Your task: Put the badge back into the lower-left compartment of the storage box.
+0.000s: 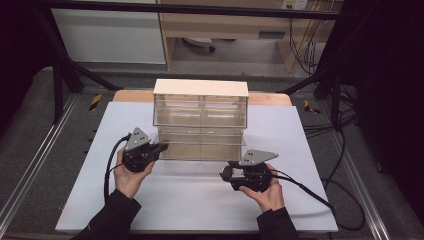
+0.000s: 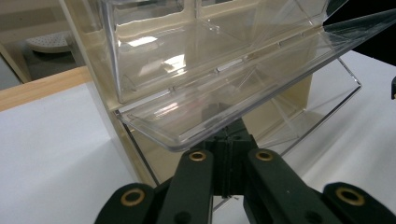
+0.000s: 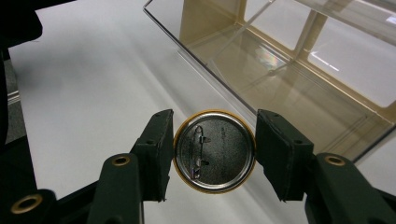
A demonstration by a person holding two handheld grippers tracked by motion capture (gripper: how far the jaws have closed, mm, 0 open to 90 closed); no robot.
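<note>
A round pin badge, metal back and clasp up with a gold rim, sits gripped between the right gripper's jaws above the white table. The left gripper is clamped on the clear drawer of the plastic cabinet. Bare tabletop lies in front.

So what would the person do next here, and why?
Probably carry the badge forward into the open drawer. The right gripper has its jaws against the badge's rim, pin side up, just short of the drawer, while the left gripper is pinched shut on the clear flap, holding it up.
</note>
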